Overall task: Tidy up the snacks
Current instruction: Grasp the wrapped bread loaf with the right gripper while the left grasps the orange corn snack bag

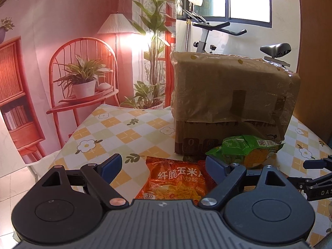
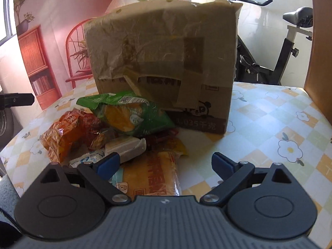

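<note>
Sunlit room, a flower-patterned counter (image 2: pixel 280 120) with a snack pile before a taped cardboard box (image 2: pixel 164 62).

Left gripper (image 1: pixel 164 166): jaws spread wide, gripping nothing, an orange corn-chip packet (image 1: pixel 176 182) lying on the counter between and beyond them. Right gripper (image 2: pixel 166 164): jaws likewise released and empty, above a yellow-orange packet (image 2: pixel 161 176), with a white wrapped bar (image 2: pixel 126 148) just past the left finger. Farther out, a green packet (image 2: pixel 132 114) rests on top of the pile, leaning against the box. Behind the counter stand an exercise bike (image 1: pixel 228 35) and a pink printed backdrop (image 1: pixel 62 51).
</note>
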`<state>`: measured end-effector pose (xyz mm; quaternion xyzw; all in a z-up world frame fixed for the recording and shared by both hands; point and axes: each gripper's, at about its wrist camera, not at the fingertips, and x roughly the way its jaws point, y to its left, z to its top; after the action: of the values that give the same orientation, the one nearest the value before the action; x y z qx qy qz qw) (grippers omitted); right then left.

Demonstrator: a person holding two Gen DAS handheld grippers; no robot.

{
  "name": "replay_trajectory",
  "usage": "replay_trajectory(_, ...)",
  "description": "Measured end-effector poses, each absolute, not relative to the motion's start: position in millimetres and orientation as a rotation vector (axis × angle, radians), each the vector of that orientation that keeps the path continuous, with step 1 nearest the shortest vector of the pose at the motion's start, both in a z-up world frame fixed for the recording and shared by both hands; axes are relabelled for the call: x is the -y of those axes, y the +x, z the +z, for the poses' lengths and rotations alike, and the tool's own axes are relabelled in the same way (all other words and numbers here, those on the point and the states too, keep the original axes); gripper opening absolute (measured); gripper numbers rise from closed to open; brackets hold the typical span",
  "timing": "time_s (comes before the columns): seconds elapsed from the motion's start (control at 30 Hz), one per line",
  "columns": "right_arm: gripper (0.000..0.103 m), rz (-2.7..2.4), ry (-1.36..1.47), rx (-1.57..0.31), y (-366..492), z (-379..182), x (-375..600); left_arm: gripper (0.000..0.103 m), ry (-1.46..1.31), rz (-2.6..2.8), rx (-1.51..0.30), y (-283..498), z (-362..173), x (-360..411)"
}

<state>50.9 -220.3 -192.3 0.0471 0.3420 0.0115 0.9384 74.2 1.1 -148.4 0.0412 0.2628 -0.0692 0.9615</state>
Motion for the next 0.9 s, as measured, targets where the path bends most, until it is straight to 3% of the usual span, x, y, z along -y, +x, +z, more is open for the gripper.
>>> replay_trajectory(0.23,0.096,0.135,0.027,-0.782,68,-212,205,0.090,0.069,-0.134,-0.568,79,-162,0)
replay_trajectory(0.53,0.077,0.126,0.045,-0.815,65,-227,209,0.090,0.078,-0.167,-0.635,81,-176,-1)
replay_trajectory(0.9,0.075,-0.038,0.060,-0.750,58,-229,235,0.090,0.075,-0.184,-0.668,87,-187,0)
